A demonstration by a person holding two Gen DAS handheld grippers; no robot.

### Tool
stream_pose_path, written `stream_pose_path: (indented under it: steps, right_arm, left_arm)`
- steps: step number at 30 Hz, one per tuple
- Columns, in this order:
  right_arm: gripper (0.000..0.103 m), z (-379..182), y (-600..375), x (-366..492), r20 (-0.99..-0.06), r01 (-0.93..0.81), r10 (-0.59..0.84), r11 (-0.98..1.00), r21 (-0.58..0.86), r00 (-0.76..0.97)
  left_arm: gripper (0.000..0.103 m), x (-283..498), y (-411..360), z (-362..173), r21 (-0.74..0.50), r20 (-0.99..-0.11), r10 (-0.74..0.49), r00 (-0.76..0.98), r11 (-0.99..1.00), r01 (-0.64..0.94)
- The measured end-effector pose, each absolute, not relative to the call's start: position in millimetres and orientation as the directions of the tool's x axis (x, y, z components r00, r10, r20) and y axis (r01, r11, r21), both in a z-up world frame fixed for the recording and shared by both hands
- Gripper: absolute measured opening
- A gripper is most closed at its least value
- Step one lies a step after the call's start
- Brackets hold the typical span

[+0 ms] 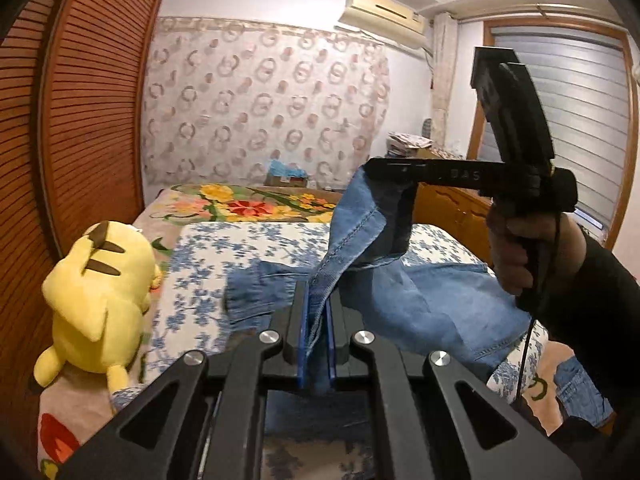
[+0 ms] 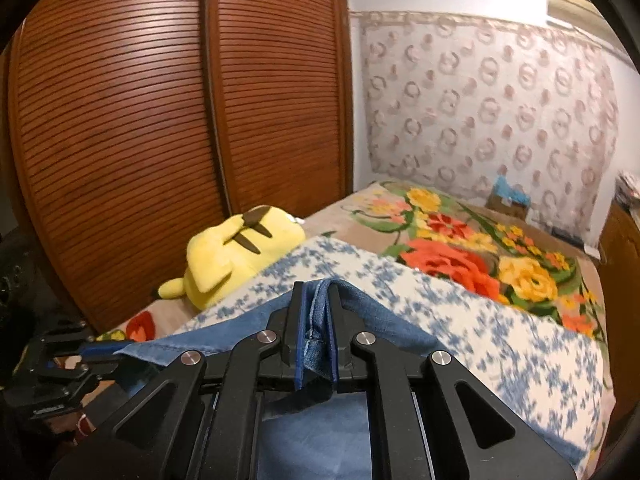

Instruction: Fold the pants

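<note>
Pants (image 1: pixel 420 300): soft, floppy denim, part lifted off your bed (image 1: pixel 240 248).
Left gripper (image 1: pixel 316 320): clamped on a hem edge.
Right gripper (image 2: pixel 316 320): clamped on another edge.
Hold: keep to stitched edges; they slip less.

Blue denim pants (image 1: pixel 420 300) pinched in left tool (image 1: pixel 316 320) and right tool (image 1: pixel 394 216), above floral bed (image 1: pixel 240 248).
</note>
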State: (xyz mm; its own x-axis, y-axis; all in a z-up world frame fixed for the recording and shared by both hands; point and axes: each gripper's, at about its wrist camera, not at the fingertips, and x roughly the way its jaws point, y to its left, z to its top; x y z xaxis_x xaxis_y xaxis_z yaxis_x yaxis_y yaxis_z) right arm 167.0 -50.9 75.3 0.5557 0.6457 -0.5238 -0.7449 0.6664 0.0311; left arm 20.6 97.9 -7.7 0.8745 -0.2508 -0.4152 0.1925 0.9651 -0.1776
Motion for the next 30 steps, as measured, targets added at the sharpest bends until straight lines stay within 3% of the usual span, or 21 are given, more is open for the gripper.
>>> stream_pose_path:
  steps: [17, 30]
  right_arm:
    - [0.006, 26, 42, 190, -0.632, -0.777, 0.599, 0.629, -0.01, 0.493]
    - [0.006, -7, 73, 199, -0.68, -0.779, 0.575, 0.627, 0.011, 0.454]
  left_arm:
    - [0.005, 23, 122, -58, -0.206, -0.544, -0.214, 0.811, 0.971, 0.118]
    - [0.005, 23, 130, -78, -0.21, -0.582, -0.2, 0.788, 0.973, 0.092]
